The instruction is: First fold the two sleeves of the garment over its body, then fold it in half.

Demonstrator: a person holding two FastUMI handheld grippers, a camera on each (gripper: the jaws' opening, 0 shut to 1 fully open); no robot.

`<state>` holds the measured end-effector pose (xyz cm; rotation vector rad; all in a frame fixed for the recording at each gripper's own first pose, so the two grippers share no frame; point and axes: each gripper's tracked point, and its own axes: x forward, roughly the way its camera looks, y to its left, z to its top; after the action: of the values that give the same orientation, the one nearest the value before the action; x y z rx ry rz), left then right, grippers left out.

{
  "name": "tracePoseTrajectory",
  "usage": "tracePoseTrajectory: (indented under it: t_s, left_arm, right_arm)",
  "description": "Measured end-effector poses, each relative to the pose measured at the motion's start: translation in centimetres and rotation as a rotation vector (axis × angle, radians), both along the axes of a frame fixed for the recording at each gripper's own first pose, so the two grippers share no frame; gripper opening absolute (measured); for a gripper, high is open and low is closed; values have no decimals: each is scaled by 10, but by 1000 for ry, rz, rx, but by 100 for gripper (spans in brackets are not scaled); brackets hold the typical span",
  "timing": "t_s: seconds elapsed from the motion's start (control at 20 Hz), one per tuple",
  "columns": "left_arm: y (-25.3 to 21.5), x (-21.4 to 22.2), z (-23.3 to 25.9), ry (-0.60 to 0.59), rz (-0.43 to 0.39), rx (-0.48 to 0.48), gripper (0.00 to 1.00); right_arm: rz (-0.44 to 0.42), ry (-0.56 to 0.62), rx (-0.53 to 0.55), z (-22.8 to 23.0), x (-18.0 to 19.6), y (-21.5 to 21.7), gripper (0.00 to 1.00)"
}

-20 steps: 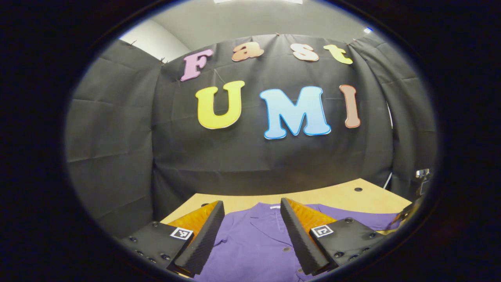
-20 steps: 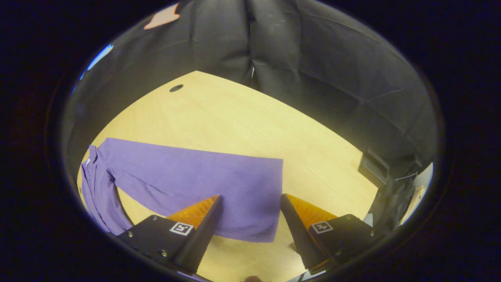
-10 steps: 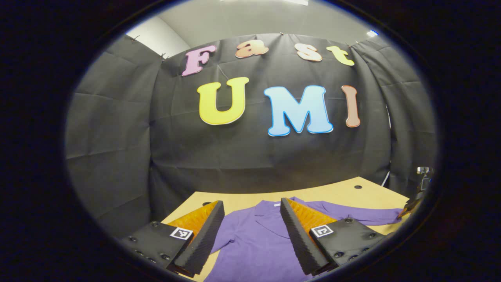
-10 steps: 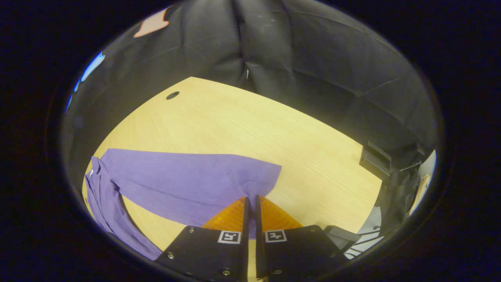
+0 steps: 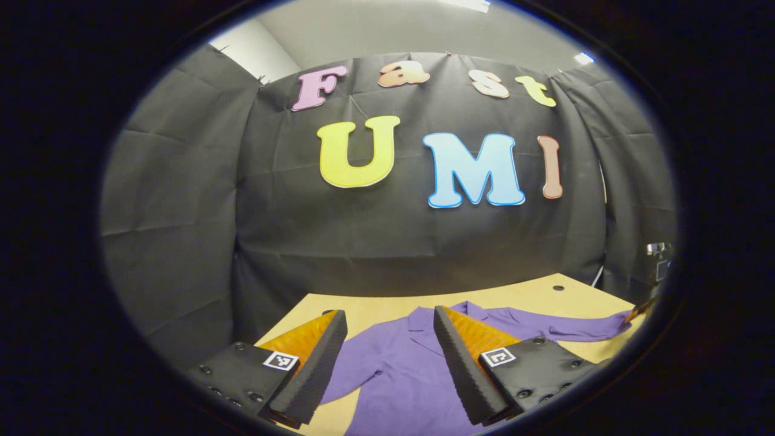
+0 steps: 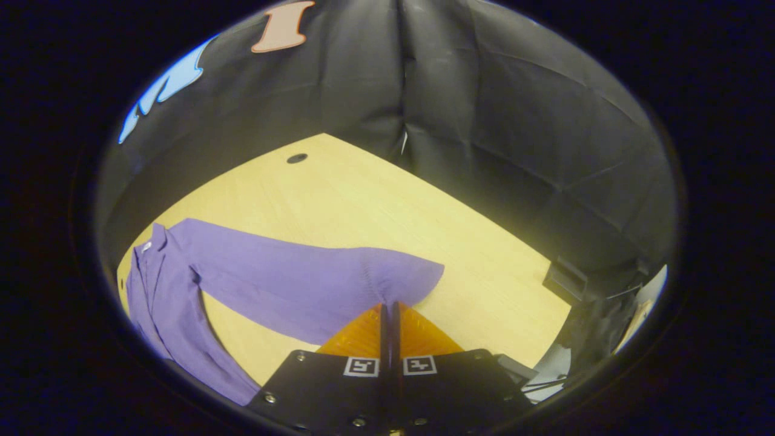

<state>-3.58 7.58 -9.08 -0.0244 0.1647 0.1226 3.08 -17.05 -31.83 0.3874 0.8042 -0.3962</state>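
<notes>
A purple button-up shirt [image 5: 393, 369] lies flat on the wooden table [image 5: 375, 306], collar toward the far wall. My left gripper [image 5: 389, 313] hovers open above the shirt's chest, near the collar, with nothing between its fingers. In the right gripper view one long sleeve [image 6: 303, 281] stretches out from the shirt's body [image 6: 154, 297] across the table [image 6: 363, 200]. My right gripper [image 6: 387, 306] is shut on the cuff end of that sleeve, which puckers at the fingertips. In the left gripper view the same sleeve [image 5: 575, 330] runs to the far right edge.
A round cable hole [image 6: 296, 158] sits near the table's far edge, also visible as the hole [image 5: 557, 287] in the left gripper view. A dark box [image 6: 566, 278] stands past the table's right corner. Black cloth walls close the far sides. Bare wood lies beyond the sleeve.
My right gripper went from open around the cuff to shut on it and has drawn it up slightly. The left gripper stayed open and shifted left over the shirt.
</notes>
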Motion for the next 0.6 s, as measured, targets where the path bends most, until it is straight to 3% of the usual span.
tracePoseTrajectory:
  t_s: [0.6]
  left_arm:
    - [53,9,-23,-8,-36,-38,93]
  right_arm:
    - [159,-302,-109,167,63,96,0]
